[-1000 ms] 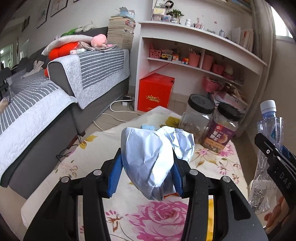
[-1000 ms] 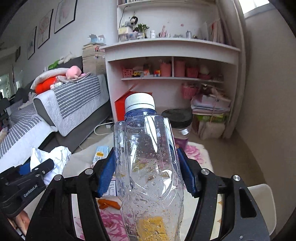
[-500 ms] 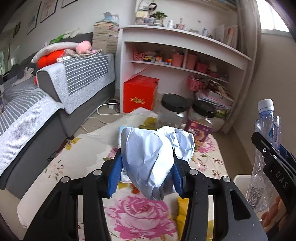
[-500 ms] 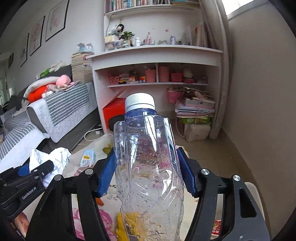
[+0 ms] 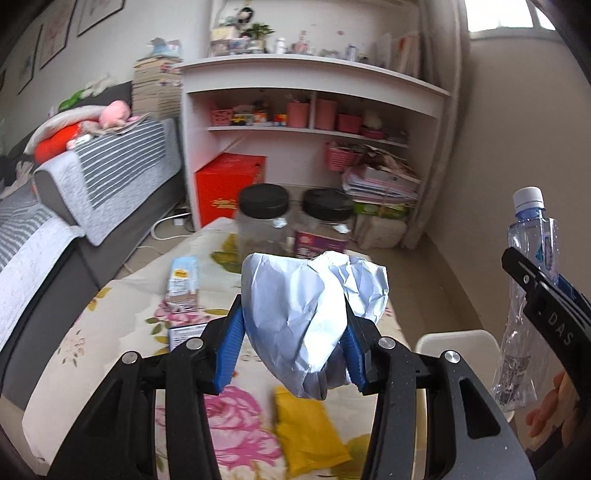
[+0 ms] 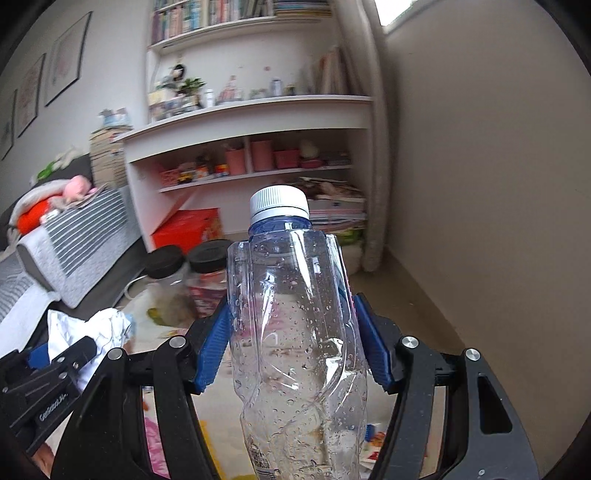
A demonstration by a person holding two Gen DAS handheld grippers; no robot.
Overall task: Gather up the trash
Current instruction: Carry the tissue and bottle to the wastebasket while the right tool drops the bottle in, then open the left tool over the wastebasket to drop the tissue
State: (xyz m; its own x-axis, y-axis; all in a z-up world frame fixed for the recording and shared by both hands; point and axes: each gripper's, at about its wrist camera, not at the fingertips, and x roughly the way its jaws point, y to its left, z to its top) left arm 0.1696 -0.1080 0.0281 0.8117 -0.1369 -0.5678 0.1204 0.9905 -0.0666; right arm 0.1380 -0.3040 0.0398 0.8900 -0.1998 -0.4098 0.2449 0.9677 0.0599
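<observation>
Crumpled white paper (image 5: 306,317) sits clamped between our left gripper (image 5: 293,347) fingers and the crushed bottle (image 6: 295,332) between our right gripper (image 6: 291,347) fingers, so we carry both and next need a bin.

Soft daylight from window (image 5: 506,16) at upper right; no hard shadows. Motion blur on background; strong fisheye bending, dark vignette at all 4 corners.

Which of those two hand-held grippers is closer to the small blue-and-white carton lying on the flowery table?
The left. The left hand-held gripper, clamping crumpled paper, hangs just right of the carton. The right hand-held gripper, squeezing a plastic bottle, sits farther right, beyond the left one.
</observation>
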